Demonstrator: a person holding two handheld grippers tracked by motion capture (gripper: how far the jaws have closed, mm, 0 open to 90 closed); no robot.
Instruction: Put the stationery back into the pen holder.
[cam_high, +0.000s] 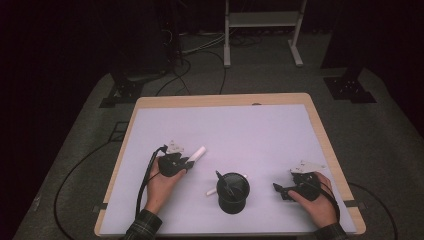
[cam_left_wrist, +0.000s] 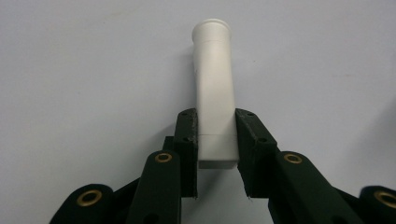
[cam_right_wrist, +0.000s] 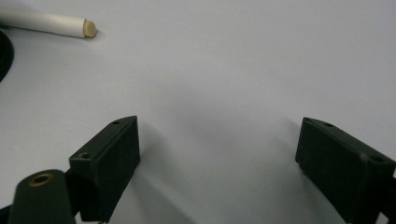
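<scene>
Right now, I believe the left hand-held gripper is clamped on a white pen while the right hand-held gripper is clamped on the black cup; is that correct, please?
Not quite. The right hand-held gripper holds nothing: the right gripper view shows its jaws spread wide over bare table, apart from the black cup. The left hand-held gripper is indeed clamped on the white pen.

Plaid sleeves; each black gripper (cam_high: 192, 162) has brass-ringed pivots, screwed pads, a grey plate and black cable.
</scene>
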